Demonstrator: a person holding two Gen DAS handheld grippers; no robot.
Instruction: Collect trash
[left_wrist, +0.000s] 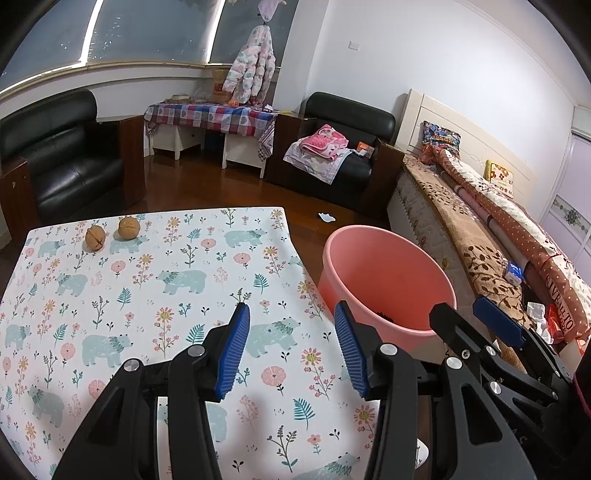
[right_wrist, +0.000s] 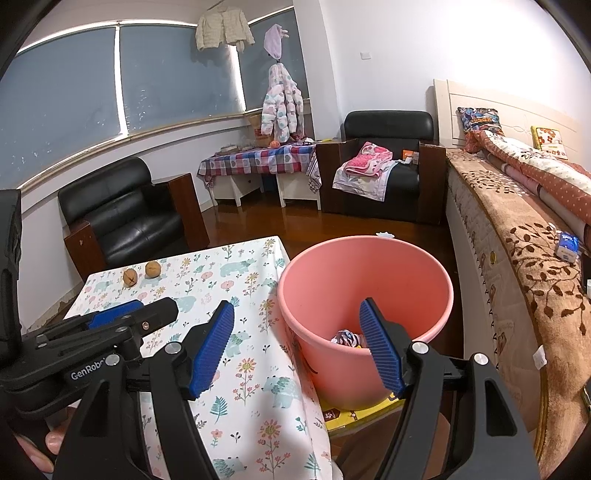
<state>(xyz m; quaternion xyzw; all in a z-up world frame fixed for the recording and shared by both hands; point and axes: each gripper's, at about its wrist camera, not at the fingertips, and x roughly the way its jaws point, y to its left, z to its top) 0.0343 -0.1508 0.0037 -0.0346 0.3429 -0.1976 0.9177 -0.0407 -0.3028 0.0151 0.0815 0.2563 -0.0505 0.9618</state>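
Note:
Two brown walnuts (left_wrist: 95, 238) (left_wrist: 129, 228) lie at the far left of the table, which wears a floral bear cloth (left_wrist: 166, 295); the right wrist view shows the walnuts (right_wrist: 130, 277) (right_wrist: 153, 268) too. A pink bucket (left_wrist: 388, 236) (right_wrist: 332, 280) stands by the table's right edge with crumpled trash (right_wrist: 345, 338) at its bottom. My left gripper (left_wrist: 291, 310) (right_wrist: 147, 308) hovers open over the cloth's near right part, holding nothing. My right gripper (right_wrist: 295, 306) (left_wrist: 465, 314) is open and empty above the bucket's near rim.
A bed (right_wrist: 517, 240) with blankets runs along the right. Two black armchairs (left_wrist: 66, 158) (right_wrist: 388, 147) and a checked-cloth bench (left_wrist: 210, 114) stand at the back. A white scrap (left_wrist: 327, 217) lies on the wooden floor. The bucket rests on a yellow box (right_wrist: 354, 413).

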